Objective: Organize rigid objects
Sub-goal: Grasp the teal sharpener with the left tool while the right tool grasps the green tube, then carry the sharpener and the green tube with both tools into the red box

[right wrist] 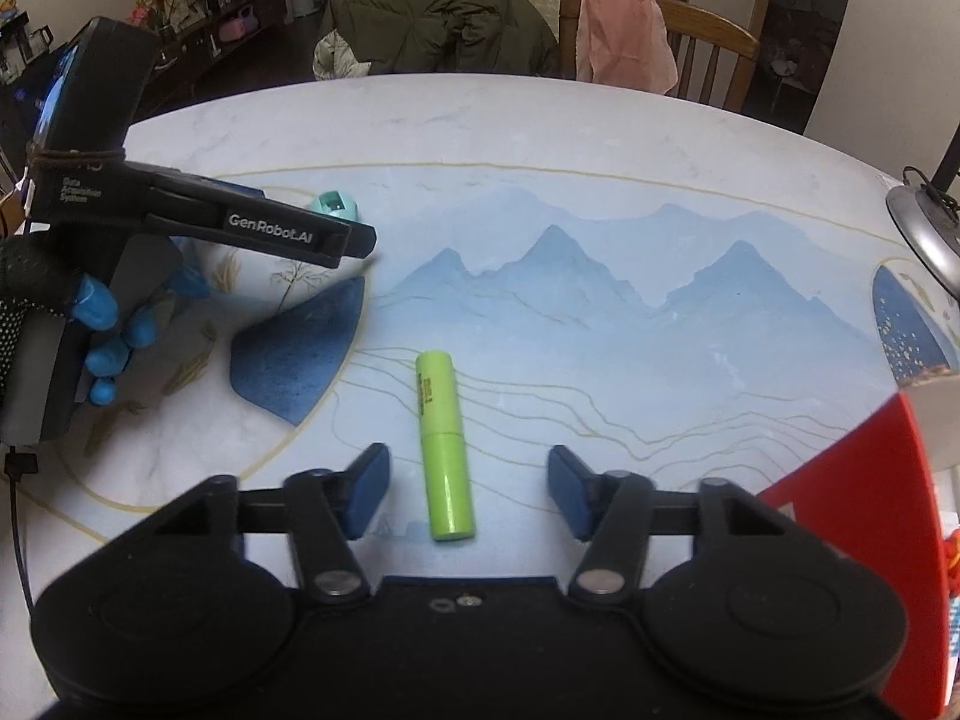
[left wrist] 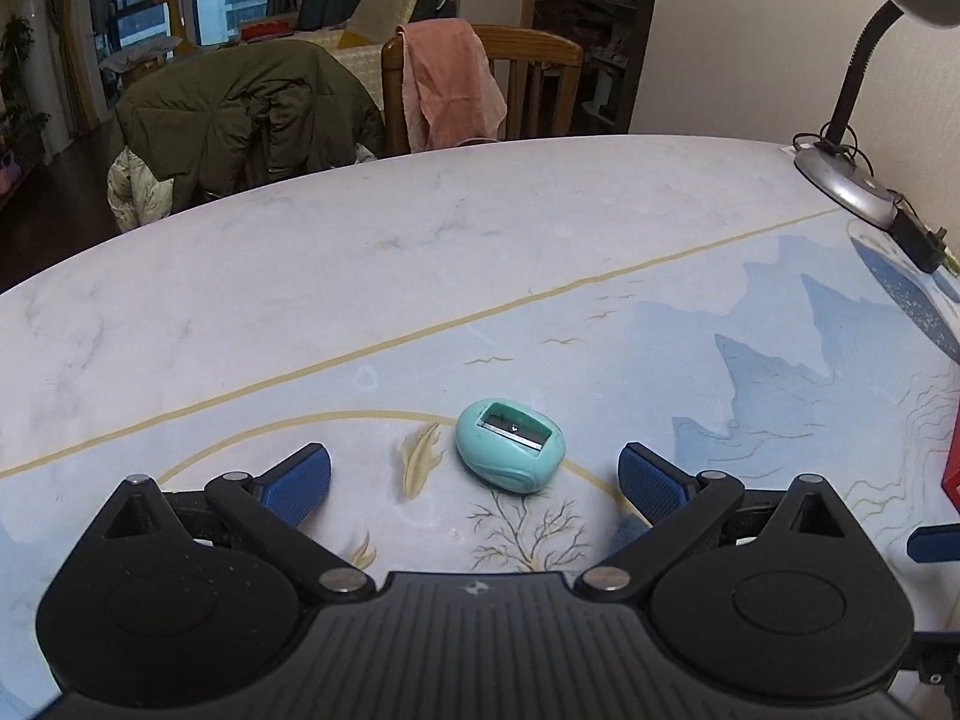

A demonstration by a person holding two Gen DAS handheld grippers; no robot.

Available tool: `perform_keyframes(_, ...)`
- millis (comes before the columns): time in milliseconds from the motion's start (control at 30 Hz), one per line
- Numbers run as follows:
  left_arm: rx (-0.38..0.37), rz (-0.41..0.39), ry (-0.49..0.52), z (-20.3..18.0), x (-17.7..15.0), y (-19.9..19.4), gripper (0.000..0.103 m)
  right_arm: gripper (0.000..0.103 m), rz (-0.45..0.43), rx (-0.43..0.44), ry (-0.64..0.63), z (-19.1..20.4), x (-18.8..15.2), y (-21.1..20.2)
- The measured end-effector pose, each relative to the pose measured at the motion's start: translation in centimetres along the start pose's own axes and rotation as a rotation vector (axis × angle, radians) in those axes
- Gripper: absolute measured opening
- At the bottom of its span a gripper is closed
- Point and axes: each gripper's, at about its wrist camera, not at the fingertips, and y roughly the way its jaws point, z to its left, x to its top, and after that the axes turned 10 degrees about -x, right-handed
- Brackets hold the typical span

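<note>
Sharpener (left wrist: 511,454), a teal egg shape, lies on the table (left wrist: 420,276) just ahead of the left gripper (left wrist: 474,480), whose jaws stand wide apart and clear of it. Right of it, a green tube (right wrist: 445,450) lies between the right gripper's (right wrist: 468,489) parted jaws, untouched by either pad.

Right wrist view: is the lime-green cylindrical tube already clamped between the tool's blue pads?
No, the lime-green cylindrical tube lies on the table between the pads, with clear gaps either side.
</note>
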Motion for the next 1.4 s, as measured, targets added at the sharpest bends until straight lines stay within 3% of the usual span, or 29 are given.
perform_keyframes(167, -0.001, -0.023, 0.030, -0.2, -0.1, 0.3, 0.102, 0.041, -0.001, -0.009, -0.038, 0.7, 0.0, 0.5)
perform_keyframes(267, 0.011, -0.033, 0.073, -0.6, -0.2, 0.4, 0.095, 0.034, -0.002, -0.021, -0.060, 1.2, 0.0, 0.7)
perform_keyframes(533, -0.004, -0.062, 0.096, -0.7, -0.2, -0.1, 0.058, 0.015, -0.014, -0.024, -0.109, 2.1, -0.3, 0.9)
perform_keyframes(667, -0.027, -0.059, 0.101, -1.0, -0.2, -0.3, 0.039, 0.015, -0.018, -0.028, -0.109, 2.2, -0.3, 0.9)
perform_keyframes(1000, -0.028, -0.017, 0.100, -2.5, -1.1, -1.6, 0.038, 0.015, 0.010, -0.001, -0.005, 0.9, -1.0, -0.1)
perform_keyframes(1400, -0.077, -0.020, 0.066, -6.3, -2.9, -7.3, 0.038, 0.014, -0.015, 0.059, 0.090, -0.6, -2.2, -5.0)
